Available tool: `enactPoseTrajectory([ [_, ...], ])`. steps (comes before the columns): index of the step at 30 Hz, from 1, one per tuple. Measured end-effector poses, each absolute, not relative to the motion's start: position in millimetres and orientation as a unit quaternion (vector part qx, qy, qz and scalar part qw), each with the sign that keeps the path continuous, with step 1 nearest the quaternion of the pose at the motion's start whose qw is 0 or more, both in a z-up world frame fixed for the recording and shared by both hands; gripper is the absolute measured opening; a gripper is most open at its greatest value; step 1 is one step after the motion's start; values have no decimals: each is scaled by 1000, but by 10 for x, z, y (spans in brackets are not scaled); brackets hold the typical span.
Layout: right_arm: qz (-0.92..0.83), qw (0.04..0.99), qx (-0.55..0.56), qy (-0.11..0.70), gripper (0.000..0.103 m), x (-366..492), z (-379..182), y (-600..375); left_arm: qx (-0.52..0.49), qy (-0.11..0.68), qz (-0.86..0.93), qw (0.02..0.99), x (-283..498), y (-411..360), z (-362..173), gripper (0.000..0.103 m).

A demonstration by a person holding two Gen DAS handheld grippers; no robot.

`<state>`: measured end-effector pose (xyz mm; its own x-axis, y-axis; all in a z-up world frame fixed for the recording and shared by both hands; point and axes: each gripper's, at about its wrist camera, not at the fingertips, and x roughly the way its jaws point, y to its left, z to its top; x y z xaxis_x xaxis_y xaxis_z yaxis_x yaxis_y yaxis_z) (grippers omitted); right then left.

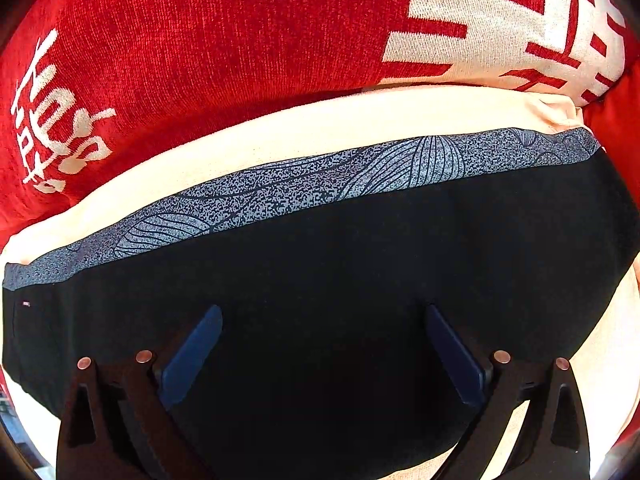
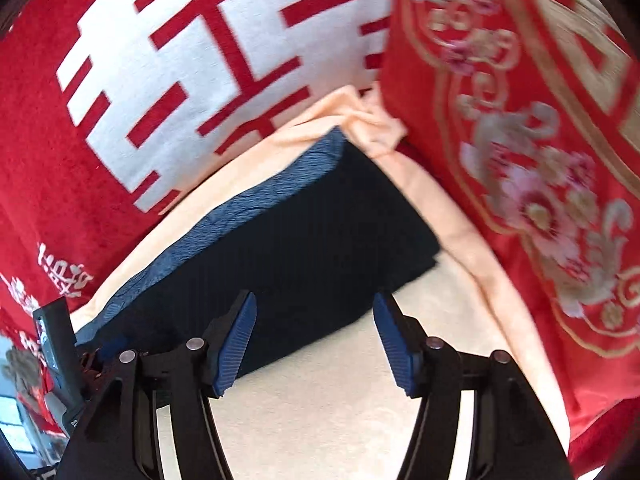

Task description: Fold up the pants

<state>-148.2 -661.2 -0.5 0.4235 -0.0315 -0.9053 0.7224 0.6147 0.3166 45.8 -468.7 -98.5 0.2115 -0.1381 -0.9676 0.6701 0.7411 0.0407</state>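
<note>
The black pants (image 1: pixel 360 260) lie folded into a flat rectangle on a cream cloth (image 1: pixel 280 136), with a grey patterned waistband (image 1: pixel 320 184) along the far edge. My left gripper (image 1: pixel 324 316) is open and empty, low over the middle of the pants. In the right wrist view the pants (image 2: pixel 304 248) show as a dark block with the waistband (image 2: pixel 240 220) on the far left side. My right gripper (image 2: pixel 314 304) is open and empty above the pants' near right edge. The left gripper's body (image 2: pixel 60 360) shows at the lower left there.
A red pillow with white lettering (image 1: pixel 200 40) lies just beyond the cream cloth. A red embroidered pillow (image 2: pixel 540 160) stands close on the right. The cream cloth (image 2: pixel 340 400) extends under and in front of my right gripper.
</note>
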Motion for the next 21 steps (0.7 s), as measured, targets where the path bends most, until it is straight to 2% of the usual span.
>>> enactPoseTrajectory([
  [4,-225,765,348,493,70,-1330,-78,-6490,236,566,-273,742,454,-4671,-976,102],
  [10,-216,754,338,520,70,-1236,-337,-6439,239,563,-275,742,451,-4674,-971,102],
  [21,-210,759,318,528,71,-1214,-400,-6391,237,563,-272,743,438,-4691,-972,102],
])
